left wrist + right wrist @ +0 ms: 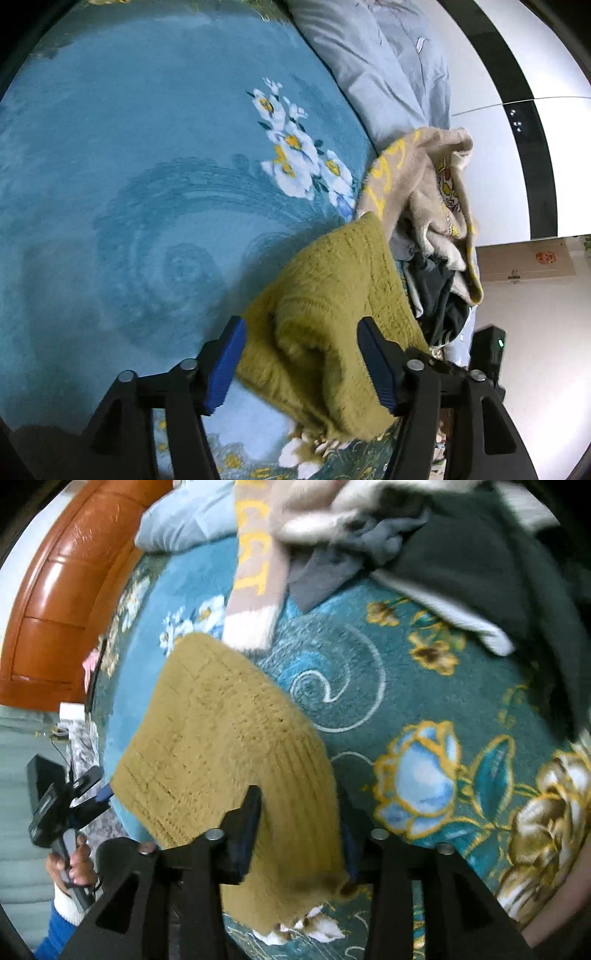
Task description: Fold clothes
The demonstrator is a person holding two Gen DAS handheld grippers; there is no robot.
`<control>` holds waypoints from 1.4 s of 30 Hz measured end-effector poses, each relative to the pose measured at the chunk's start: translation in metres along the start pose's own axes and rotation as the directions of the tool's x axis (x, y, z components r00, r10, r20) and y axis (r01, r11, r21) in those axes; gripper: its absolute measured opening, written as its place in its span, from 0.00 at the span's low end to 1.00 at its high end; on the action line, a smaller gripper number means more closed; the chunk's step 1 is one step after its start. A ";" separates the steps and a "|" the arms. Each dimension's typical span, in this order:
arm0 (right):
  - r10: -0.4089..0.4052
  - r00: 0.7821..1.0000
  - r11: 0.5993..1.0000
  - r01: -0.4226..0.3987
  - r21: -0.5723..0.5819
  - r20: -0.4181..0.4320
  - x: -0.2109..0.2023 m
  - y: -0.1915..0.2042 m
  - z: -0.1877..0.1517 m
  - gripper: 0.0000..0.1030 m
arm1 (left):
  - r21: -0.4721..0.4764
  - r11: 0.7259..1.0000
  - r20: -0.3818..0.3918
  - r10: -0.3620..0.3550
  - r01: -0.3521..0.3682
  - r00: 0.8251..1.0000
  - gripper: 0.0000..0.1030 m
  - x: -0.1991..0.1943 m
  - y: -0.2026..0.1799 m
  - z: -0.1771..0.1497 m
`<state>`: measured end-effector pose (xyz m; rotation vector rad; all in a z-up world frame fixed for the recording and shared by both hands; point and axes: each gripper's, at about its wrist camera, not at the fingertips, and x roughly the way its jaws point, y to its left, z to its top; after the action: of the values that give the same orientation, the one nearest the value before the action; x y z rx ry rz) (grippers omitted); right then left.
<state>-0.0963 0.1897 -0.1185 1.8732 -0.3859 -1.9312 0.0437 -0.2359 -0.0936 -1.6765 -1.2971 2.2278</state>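
Both jaws spread, astride mustard-yellow fuzzy knit sweater (325,317) on teal floral blanket (147,166). Soft, limp, likely light; best pinched at ribbed hem.

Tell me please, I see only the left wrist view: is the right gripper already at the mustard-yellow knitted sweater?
Observer: Yes. The right gripper has the ribbed hem of the mustard-yellow knitted sweater between its fingers; whether it clamps, I cannot tell.
Operator: Does something reach the sweater's far edge?
Observer: The beige knitted strip with yellow letters ends there; its white end seems to touch.
Operator: What stands beyond the bed?
Observer: A glossy orange-brown headboard.
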 end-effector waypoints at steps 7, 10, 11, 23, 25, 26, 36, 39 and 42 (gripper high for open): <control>0.158 0.980 0.962 -0.181 0.205 0.124 -0.015 -0.019 -0.090 0.48 | -0.012 1.000 -0.037 -0.008 0.007 0.999 0.64 0.028 0.000 0.005; 0.222 0.967 0.931 -0.249 0.268 0.127 0.003 -0.016 -0.123 0.48 | -0.020 1.000 -0.022 -0.015 0.015 1.000 0.57 0.031 -0.001 0.004; 0.230 0.964 0.921 -0.260 0.292 0.133 0.010 -0.016 -0.129 0.48 | -0.024 1.000 -0.020 -0.016 0.015 1.000 0.49 0.033 -0.001 0.004; 0.256 0.929 0.905 -0.327 0.273 0.267 -0.036 0.007 -0.105 0.08 | 0.023 0.997 -0.030 -0.079 0.080 0.996 0.23 0.007 -0.031 -0.001; 0.250 0.919 0.917 -0.325 0.229 0.303 -0.058 0.010 -0.105 0.08 | 0.055 0.993 -0.022 -0.108 0.109 0.994 0.23 -0.004 -0.037 -0.005; 0.241 0.919 0.925 -0.315 0.211 0.313 -0.066 0.010 -0.106 0.08 | 0.058 0.994 -0.028 -0.094 0.095 0.995 0.23 -0.003 -0.033 -0.008; 0.188 0.974 0.889 -0.224 0.400 0.126 0.029 -0.014 -0.152 0.08 | -0.119 0.991 -0.121 0.041 -0.055 0.992 0.23 0.034 0.035 -0.023; 0.168 0.979 0.900 -0.202 0.386 0.119 0.033 -0.014 -0.147 0.08 | -0.026 0.993 -0.129 0.108 -0.112 0.986 0.26 0.040 0.023 -0.021; 0.139 0.984 0.921 -0.168 0.352 0.108 0.030 -0.010 -0.143 0.10 | 0.045 0.990 -0.127 0.137 -0.132 0.982 0.28 0.043 0.013 -0.021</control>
<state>0.0445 0.1966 -0.1576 1.9136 -0.9411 -1.9325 0.0487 -0.2109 -0.1355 -1.9135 -1.1390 2.1541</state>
